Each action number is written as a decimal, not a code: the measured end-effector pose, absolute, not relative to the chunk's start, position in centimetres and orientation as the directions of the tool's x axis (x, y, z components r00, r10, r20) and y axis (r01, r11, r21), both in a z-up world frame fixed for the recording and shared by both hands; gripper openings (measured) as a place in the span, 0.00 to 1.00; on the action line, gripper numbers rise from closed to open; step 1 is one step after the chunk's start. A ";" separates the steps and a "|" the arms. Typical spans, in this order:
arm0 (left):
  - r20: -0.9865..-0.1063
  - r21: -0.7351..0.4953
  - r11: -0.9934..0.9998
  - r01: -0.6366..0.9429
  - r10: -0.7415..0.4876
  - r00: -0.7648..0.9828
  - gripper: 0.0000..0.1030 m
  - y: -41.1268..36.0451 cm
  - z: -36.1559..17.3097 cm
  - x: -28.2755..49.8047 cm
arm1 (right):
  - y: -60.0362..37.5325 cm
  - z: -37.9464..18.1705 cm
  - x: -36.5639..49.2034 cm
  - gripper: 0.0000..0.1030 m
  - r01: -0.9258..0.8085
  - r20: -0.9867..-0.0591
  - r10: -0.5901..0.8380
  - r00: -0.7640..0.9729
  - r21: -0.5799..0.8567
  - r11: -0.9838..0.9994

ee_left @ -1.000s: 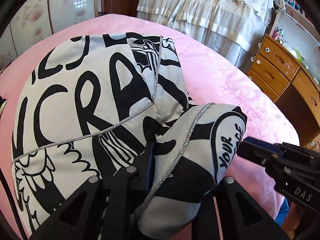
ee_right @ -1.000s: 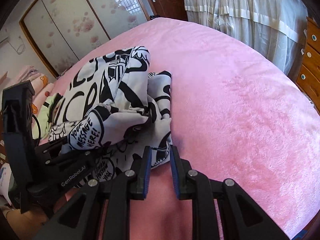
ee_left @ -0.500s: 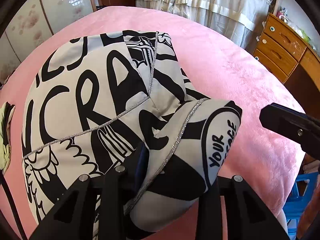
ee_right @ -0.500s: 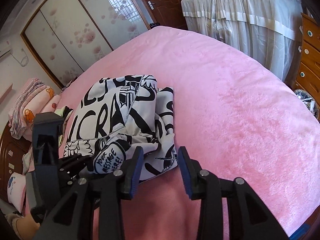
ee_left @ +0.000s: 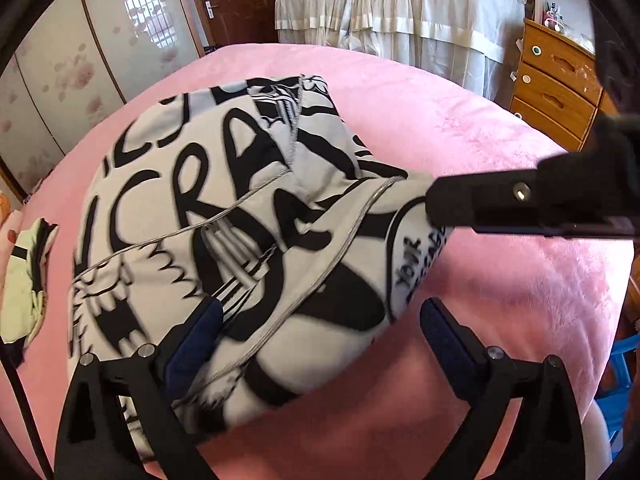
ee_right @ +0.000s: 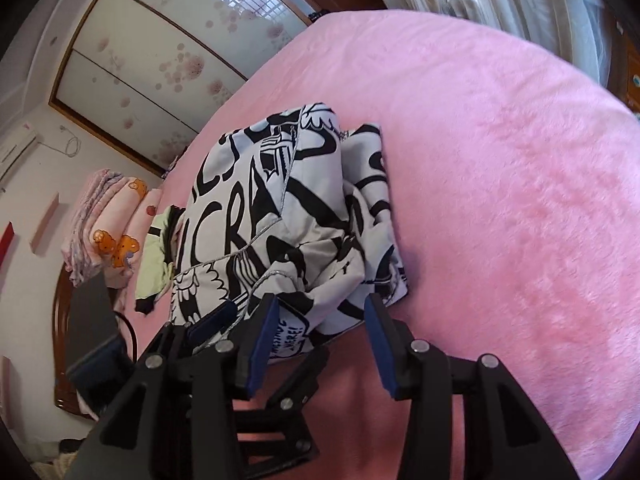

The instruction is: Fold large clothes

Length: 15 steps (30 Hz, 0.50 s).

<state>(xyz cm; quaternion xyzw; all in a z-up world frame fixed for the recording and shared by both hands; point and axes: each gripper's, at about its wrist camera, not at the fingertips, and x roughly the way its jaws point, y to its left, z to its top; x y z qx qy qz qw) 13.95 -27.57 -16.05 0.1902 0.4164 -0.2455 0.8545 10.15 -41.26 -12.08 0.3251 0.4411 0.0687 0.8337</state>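
Toward the bed's (ee_right: 520, 152) left side we see the black-and-white printed garment (ee_left: 224, 216) lying folded, its hem close to the near edge; wide pink surface lies bare to its right. A second ago the left hand-held gripper (ee_left: 320, 328) pinched the garment's near fold; its jaws have just been opening and now stand spread, cloth between them unpressed. The right hand-held gripper (ee_right: 320, 336) has also been opening, half spread over the hem, holding nothing.
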 end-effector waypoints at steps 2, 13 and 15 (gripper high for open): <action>-0.794 0.110 0.812 0.573 -0.275 0.542 0.95 -25.8 -15.1 13.1 | -40.9 -11.8 10.3 0.44 0.162 -0.691 0.399 0.603 0.596 0.787; -0.711 -0.182 0.921 0.344 -0.365 0.601 0.95 -11.7 -10.6 14.2 | -37.8 -12.2 13.3 0.58 0.133 -0.767 0.381 0.516 0.511 0.849; -0.693 -0.182 0.941 0.287 -0.329 0.641 0.95 -10.0 -10.3 15.3 | -37.5 -12.4 14.2 0.57 0.142 -0.779 0.371 0.505 0.498 0.855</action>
